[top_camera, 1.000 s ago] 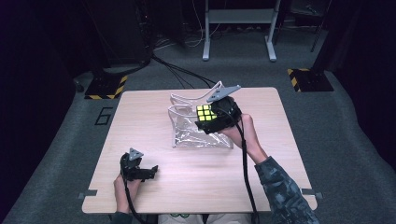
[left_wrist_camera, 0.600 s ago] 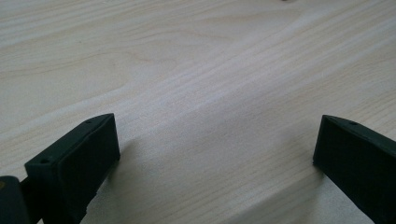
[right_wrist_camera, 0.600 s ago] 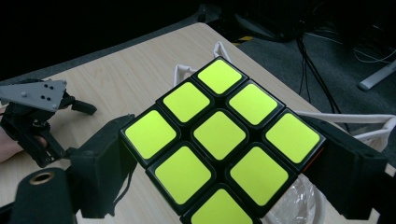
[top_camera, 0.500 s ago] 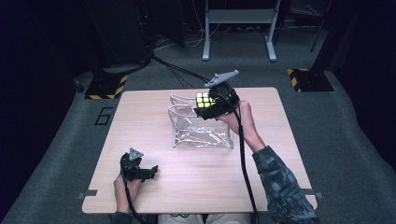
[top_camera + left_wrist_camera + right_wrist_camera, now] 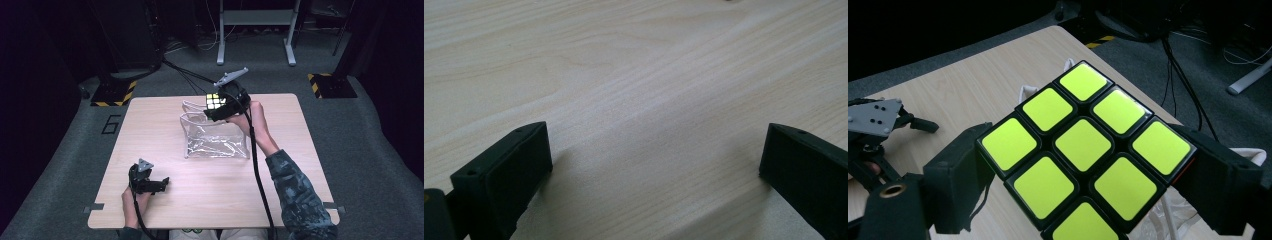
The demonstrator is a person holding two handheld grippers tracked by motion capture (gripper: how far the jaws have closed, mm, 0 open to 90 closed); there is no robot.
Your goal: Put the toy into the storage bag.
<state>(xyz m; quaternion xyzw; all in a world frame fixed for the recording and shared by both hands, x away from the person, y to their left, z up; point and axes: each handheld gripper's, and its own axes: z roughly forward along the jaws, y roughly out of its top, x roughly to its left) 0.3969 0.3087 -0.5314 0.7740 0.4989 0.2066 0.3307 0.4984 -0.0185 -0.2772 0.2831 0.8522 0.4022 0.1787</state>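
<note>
A puzzle cube with a yellow face sits between the jaws of my right gripper, which is shut on it above the far end of a clear plastic bag lying open on the wooden table. In the right gripper view both black pads press the cube's sides, and the bag's white handles show behind it. My left gripper rests low over the table's near left part, jaws wide apart with only bare wood between them.
The floor around the table is dark carpet. A metal stand's legs rise beyond the far edge, and black cables run toward the table. Yellow-black floor markers lie at left and right.
My right gripper has carried the cube up and toward the table's far edge, away from the bag's middle. The left gripper has stayed put.
</note>
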